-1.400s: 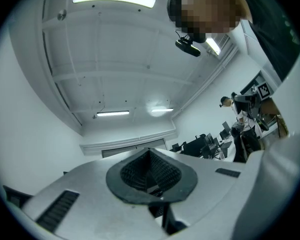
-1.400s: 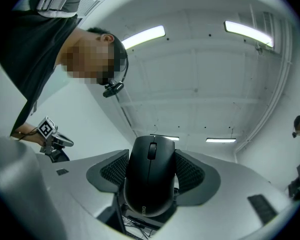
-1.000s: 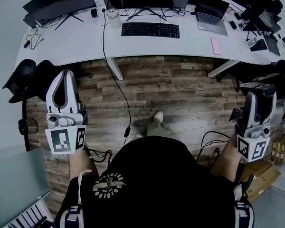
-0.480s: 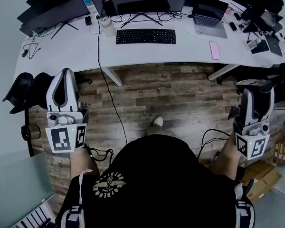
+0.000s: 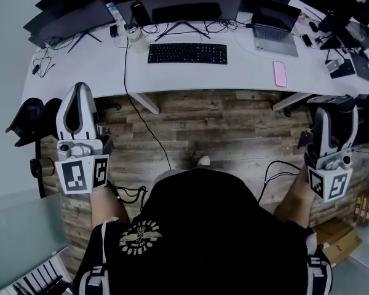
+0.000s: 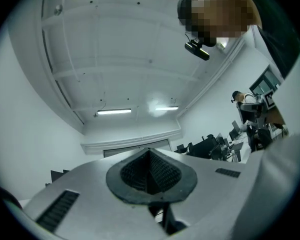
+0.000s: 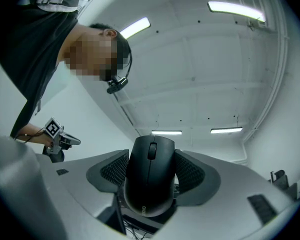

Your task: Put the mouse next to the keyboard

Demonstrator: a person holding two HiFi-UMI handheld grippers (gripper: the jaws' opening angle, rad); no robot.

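1. The left claw [image 5: 79, 96] is held above the wooden floor [image 5: 221, 128], to the left of the keyboard [image 5: 187, 53] and well apart from it. Its jaws are pressed together, pad against pad.
2. The keyboard lies on the white worktop [image 5: 98, 66].
3. A pink phone [image 5: 279, 74] lies on the worktop, to the right of the keyboard.
4. The right claw [image 5: 333, 109] is held far to the right of the keyboard, off the worktop. It is pinching the black mouse [image 7: 149, 179] between its two pads, so the mouse is in the air, well apart from the keyboard.
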